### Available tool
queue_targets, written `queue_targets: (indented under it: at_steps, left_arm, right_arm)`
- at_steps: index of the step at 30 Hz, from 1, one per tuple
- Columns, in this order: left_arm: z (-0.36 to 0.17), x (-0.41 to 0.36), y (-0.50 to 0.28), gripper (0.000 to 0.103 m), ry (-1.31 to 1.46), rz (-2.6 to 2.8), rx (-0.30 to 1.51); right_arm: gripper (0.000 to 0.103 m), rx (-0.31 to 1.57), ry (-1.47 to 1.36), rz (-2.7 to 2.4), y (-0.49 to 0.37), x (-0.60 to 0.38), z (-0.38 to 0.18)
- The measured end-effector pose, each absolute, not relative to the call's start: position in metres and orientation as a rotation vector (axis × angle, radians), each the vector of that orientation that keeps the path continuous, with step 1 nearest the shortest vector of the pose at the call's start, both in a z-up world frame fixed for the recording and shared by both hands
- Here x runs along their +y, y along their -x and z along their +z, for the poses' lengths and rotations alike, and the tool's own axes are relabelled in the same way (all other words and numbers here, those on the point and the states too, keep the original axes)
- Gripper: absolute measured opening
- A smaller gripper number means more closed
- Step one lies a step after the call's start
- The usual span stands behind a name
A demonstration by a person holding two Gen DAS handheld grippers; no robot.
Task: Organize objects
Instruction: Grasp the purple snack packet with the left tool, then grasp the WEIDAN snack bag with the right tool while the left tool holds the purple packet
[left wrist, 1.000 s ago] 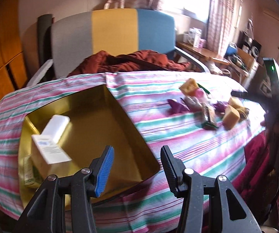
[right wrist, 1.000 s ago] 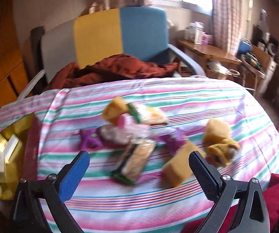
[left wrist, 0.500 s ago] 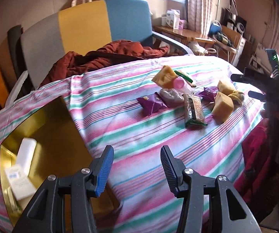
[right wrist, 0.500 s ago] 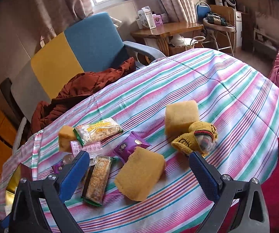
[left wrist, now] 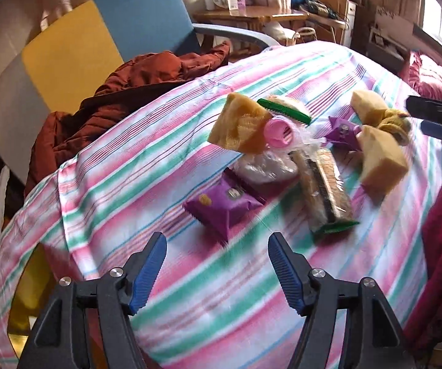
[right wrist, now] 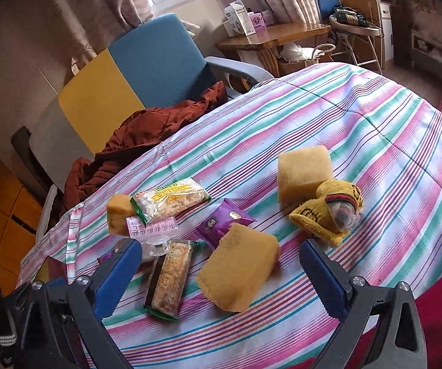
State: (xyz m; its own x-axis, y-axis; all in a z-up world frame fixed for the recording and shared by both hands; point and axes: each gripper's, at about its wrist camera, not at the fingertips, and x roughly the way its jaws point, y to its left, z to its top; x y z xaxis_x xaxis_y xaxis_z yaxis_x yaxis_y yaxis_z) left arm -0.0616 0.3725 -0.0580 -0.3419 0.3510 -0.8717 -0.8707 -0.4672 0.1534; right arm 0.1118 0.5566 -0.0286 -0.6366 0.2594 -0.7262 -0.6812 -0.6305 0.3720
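Yellow knitted sock (right wrist: 328, 212) reads clearly only from the right; both tongs gape, empty.

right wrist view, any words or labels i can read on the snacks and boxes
"WEIYUAN", roughly: green letters on the clear cracker pack; the smaller print above is unreadable.
Pink label: rows of print, too small to read.
Purple packet: round logos only, illegible.
Yellow knit: dark marks, unclear.
Boxes on the far desk: too small.
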Motion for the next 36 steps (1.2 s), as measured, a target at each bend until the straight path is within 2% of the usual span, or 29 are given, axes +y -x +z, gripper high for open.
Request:
queue_targets:
  at_steps: [5, 12, 13, 15, 16, 29, 36]
  left_arm:
    - [-0.081, 0.398, 0.08, 0.07, 1.013, 1.827, 0.942]
    - [-0.099, 0.417, 0.09, 0.069, 1.037, 1.756, 0.934]
    - [-0.102, 0.419, 0.091, 0.058, 1.046, 1.746, 0.934]
    - [-0.106, 0.422, 0.091, 0.043, 1.081, 1.719, 0.891]
    - [-0.106, 0.423, 0.094, 0.041, 1.089, 1.726, 0.871]
    - [-0.103, 0.375, 0.047, 0.04, 1.222, 1.826, 0.652]
    - [-0.102, 0.338, -0.008, 0.04, 1.146, 1.87, 0.654]
  right_arm:
    - [0.103, 0.893, 0.877, 2.281, -0.11, 0.557, -0.03]
    - [0.103, 0.909, 0.879, 2.285, -0.109, 0.559, -0.031]
    - [0.103, 0.912, 0.877, 2.284, -0.109, 0.559, -0.031]
    - [0.103, 0.919, 0.868, 2.274, -0.11, 0.561, -0.031]
    - [0.103, 0.924, 0.863, 2.268, -0.112, 0.562, -0.032]
    - [0.103, 1.057, 0.826, 2.187, -0.125, 0.577, -0.04]
    - [0.103, 1.069, 0.895, 2.283, -0.107, 0.566, -0.034]
